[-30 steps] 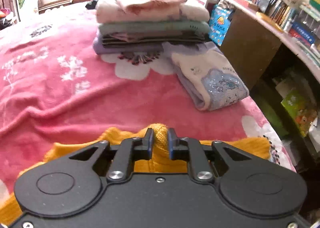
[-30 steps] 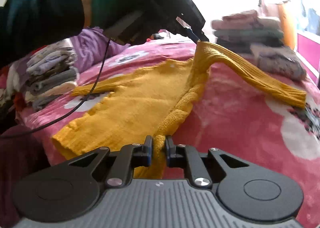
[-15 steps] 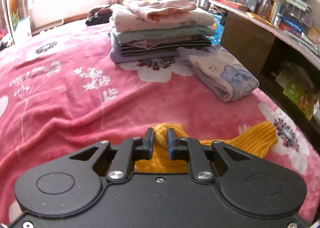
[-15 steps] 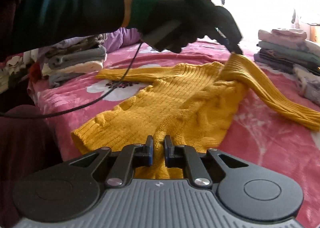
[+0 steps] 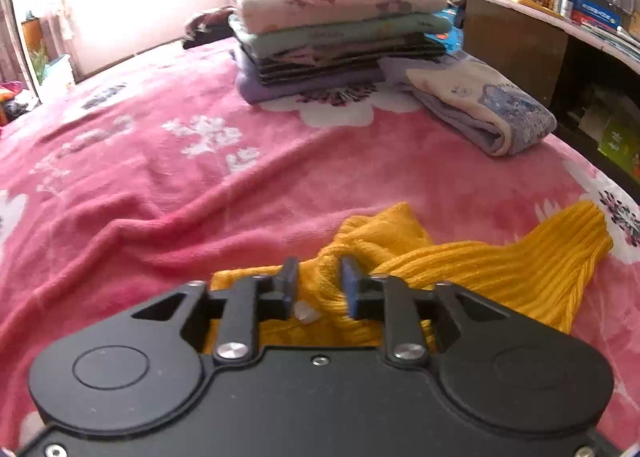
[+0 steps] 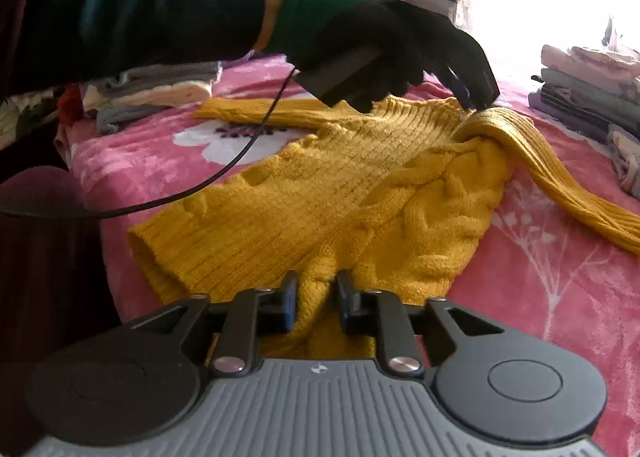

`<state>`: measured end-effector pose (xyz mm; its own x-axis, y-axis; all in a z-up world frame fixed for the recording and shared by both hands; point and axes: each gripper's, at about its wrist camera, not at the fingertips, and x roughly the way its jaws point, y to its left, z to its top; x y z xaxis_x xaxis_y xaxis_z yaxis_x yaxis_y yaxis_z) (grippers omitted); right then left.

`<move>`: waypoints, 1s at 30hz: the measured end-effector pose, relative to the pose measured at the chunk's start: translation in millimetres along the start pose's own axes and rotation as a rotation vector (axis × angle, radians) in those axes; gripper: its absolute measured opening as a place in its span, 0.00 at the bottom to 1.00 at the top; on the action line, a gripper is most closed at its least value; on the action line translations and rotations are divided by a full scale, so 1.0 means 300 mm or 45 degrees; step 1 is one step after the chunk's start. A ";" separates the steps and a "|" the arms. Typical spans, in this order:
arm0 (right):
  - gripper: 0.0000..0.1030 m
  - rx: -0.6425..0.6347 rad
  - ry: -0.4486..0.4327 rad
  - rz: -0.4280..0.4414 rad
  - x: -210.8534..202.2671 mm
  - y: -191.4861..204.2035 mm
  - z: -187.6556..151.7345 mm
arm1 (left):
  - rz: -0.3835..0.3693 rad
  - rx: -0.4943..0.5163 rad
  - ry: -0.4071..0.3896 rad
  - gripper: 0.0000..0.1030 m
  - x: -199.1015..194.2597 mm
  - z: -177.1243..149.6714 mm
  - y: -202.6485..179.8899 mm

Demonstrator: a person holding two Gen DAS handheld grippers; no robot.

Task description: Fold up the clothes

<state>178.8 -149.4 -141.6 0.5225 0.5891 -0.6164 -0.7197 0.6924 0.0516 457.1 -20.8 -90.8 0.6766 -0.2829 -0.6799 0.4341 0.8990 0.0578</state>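
Both tongs, left (image 5: 319, 277) and right (image 6: 313, 289), are now parting slightly, loosening on the laid-down sweater (image 6: 340, 193); next comes the sleeve (image 6: 560, 193).

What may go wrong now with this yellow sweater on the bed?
1. Knit is bunched inside the right claw and the left claw; pulling away may drag the sweater askew.
2. The cable hangs by the far sleeve and may snag it.
3. The near sleeve lies close to the bed edge and may slip off.
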 end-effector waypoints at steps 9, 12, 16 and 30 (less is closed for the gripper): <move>0.58 -0.004 -0.067 0.112 -0.104 0.019 -0.043 | -0.071 0.008 -0.156 0.29 -0.395 -0.184 -0.199; 0.59 0.038 -0.118 0.098 -0.188 -0.021 -0.072 | -0.155 -0.222 -0.077 0.33 -0.413 -0.308 -0.225; 0.58 0.133 -0.147 -0.027 -0.218 -0.072 -0.112 | -0.157 -0.490 0.026 0.40 -0.398 -0.476 -0.227; 0.34 0.437 -0.182 -0.069 -0.200 -0.186 -0.143 | -0.261 -0.579 0.014 0.40 -0.473 -0.501 -0.251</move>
<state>168.0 -241.2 -141.1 0.6319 0.5829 -0.5108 -0.5064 0.8095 0.2973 238.9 1.8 -108.5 0.5974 -0.4676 -0.6515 0.2526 0.8808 -0.4006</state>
